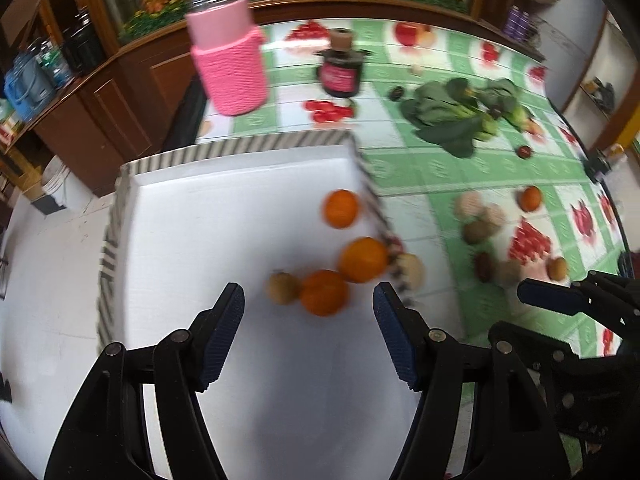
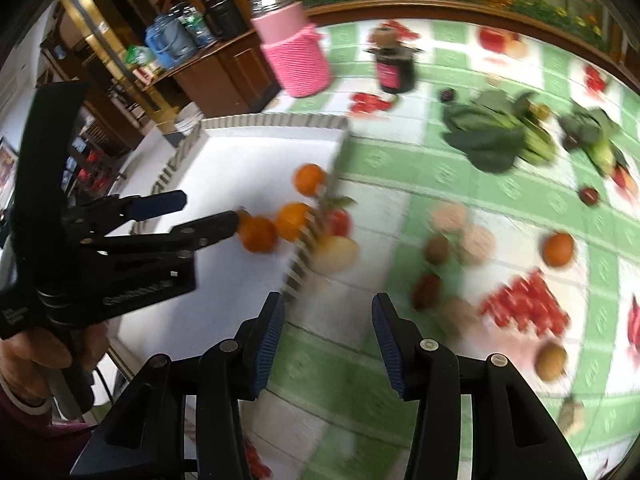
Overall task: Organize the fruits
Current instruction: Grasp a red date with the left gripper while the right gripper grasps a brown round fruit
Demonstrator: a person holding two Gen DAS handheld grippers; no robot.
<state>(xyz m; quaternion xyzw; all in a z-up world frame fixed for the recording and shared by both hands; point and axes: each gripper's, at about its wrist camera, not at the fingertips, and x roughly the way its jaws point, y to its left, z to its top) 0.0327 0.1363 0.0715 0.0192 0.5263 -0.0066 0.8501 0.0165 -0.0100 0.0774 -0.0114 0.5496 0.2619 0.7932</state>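
Note:
A white tray (image 1: pixel 240 176) with a striped rim holds three oranges (image 1: pixel 325 292) and a small brown fruit (image 1: pixel 282 288). My left gripper (image 1: pixel 309 300) is open and empty above the tray, just short of the nearest orange; it also shows in the right wrist view (image 2: pixel 208 212). My right gripper (image 2: pixel 328 312) is open and empty over the tablecloth to the right of the tray; its fingers (image 1: pixel 552 300) show at the right of the left wrist view. Loose fruits lie on the cloth: an orange (image 2: pixel 558 249), a kiwi (image 2: pixel 436 249), pale round fruits (image 2: pixel 450 218) and a pale fruit (image 2: pixel 338 254) against the tray's rim.
A pink-sleeved jar (image 1: pixel 230 56) and a dark jar (image 1: pixel 341 68) stand at the back of the table. Leafy greens (image 1: pixel 456 116) lie at the back right. The green checked tablecloth (image 1: pixel 420 168) has printed fruit pictures. Wooden cabinets (image 1: pixel 120 92) stand to the left.

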